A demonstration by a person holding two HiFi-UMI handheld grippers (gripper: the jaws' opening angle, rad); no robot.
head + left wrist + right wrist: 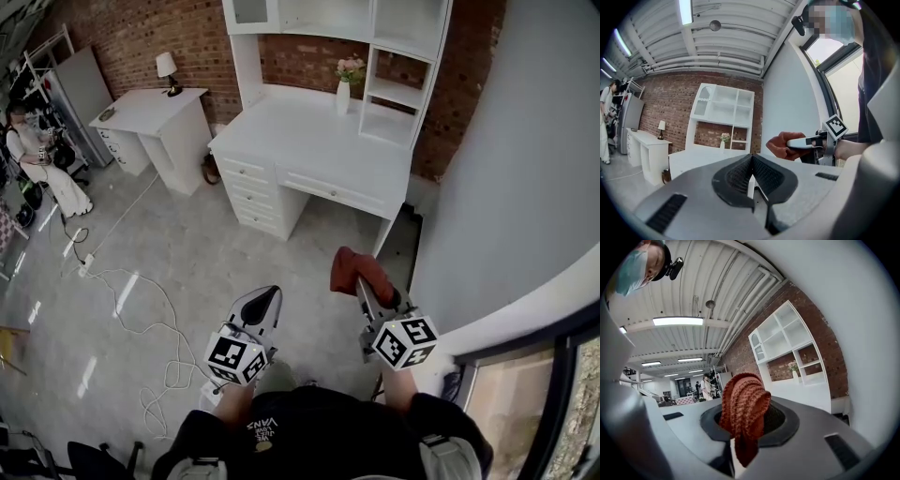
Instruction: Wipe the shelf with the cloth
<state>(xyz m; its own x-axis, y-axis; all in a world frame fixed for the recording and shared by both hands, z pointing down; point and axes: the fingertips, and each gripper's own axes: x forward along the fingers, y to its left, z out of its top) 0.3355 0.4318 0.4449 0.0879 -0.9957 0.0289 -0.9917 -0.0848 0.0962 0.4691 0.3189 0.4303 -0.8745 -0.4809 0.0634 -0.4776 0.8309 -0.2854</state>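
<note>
Nearest the person, well short of the desk (309, 141), both grippers are pointing toward it over the floor (187, 253). The left gripper (266, 300) is sitting with its jaws pressed together on nothing. The right gripper (364, 289) is pinching the cloth (354, 269), a rust-red knit bunched over its tips and drooping down their near side. So the cloth is hanging in the air off the desk's front right, touching only the jaws. Farther off, the desk is standing against the brick wall (141, 37), and a vase (344, 94) is standing on its top. Along the desk's back edge the shelf (401, 92) is rising, its open cubbies to the vase's right. The shelf is lying straight ahead of the cloth and well apart from it. The right gripper is the nearer to those cubbies, so I judge the coming move is calling for a walk up to the desk and a reach over its top.
</note>
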